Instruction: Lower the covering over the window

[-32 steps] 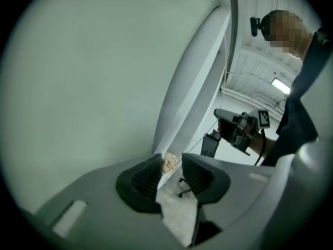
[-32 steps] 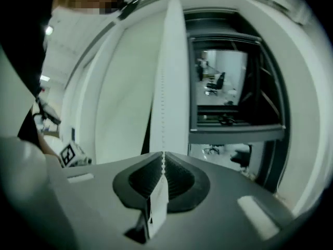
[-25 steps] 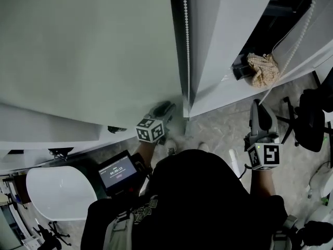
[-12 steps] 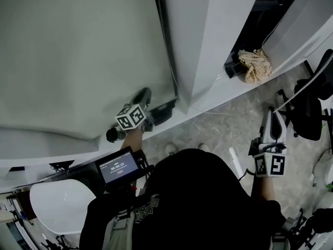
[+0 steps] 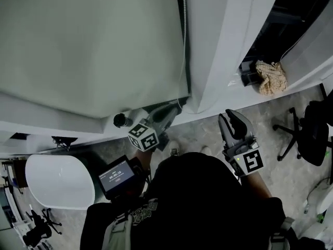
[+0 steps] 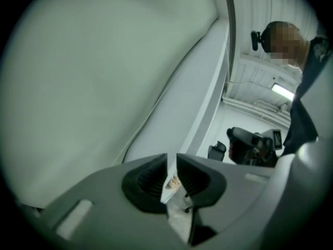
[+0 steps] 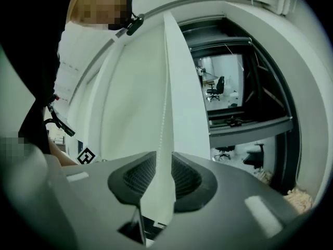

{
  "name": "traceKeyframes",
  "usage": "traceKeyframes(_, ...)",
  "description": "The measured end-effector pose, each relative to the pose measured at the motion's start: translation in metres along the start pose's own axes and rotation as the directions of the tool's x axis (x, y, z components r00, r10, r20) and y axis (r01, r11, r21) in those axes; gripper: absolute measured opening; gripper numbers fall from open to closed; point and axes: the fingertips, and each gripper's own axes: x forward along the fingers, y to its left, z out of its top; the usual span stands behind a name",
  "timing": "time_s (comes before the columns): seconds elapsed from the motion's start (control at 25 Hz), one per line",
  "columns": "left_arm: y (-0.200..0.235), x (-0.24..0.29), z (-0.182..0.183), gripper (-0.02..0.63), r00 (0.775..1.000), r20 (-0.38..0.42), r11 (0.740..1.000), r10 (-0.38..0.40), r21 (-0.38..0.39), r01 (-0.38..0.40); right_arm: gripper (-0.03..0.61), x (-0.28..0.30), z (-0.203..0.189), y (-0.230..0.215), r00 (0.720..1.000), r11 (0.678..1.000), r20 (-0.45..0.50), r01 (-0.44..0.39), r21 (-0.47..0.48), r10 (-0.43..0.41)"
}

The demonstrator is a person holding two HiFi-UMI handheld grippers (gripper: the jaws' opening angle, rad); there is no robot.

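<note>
Nearest, a small lit display (image 5: pixel 118 175) sits at the person's chest. Just past it the left gripper (image 5: pixel 171 109) points level at the lower right corner of the roller blind (image 5: pixel 88 40). Its jaws have just been closing and stand a narrow slit apart (image 6: pixel 171 163) with nothing gripped between them. The right gripper (image 5: pixel 231 120) is held apart to the right. Its jaws have just been opening and now stand wide (image 7: pixel 165 163). The bead chain (image 7: pixel 165 108) shows in line with the gap, and the pads are not pressing on it. The grey-green blind hangs low, and its bottom bar (image 5: pixel 121 120) lies just left of the left gripper. The chain (image 5: pixel 183 14) runs down the blind's right edge. Farther right a crumpled cloth (image 5: pixel 271 77) lies on the white ledge (image 5: pixel 229 100), and an office chair (image 5: pixel 307 132) stands on the floor below.
</note>
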Motion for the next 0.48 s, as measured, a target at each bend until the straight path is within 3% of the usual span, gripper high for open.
traceKeyframes(0.16, -0.044, -0.024, -0.002, 0.044, 0.997, 0.064, 0.999, 0.05, 0.008, -0.05, 0.069, -0.006, -0.017, -0.005, 0.996, 0.988, -0.01, -0.086, 0.131, 0.088)
traceKeyframes(0.28, -0.074, -0.045, -0.014, 0.026, 0.99, 0.089, 0.994, 0.105, -0.004, -0.105, 0.024, -0.006, -0.037, 0.0, 0.982, 0.954, -0.019, -0.178, 0.241, 0.188)
traceKeyframes(0.36, -0.096, -0.056, -0.027, 0.002, 0.99, 0.096, 0.994, 0.108, -0.036, -0.105, 0.006, -0.001, -0.049, 0.018, 0.955, 0.906, -0.025, -0.272, 0.324, 0.295)
traceKeyframes(0.48, -0.131, -0.078, -0.047, 0.002, 0.992, 0.061, 0.992, 0.109, -0.07, -0.105, 0.006, 0.003, -0.052, 0.072, 0.869, 0.772, 0.012, -0.445, 0.454, 0.494)
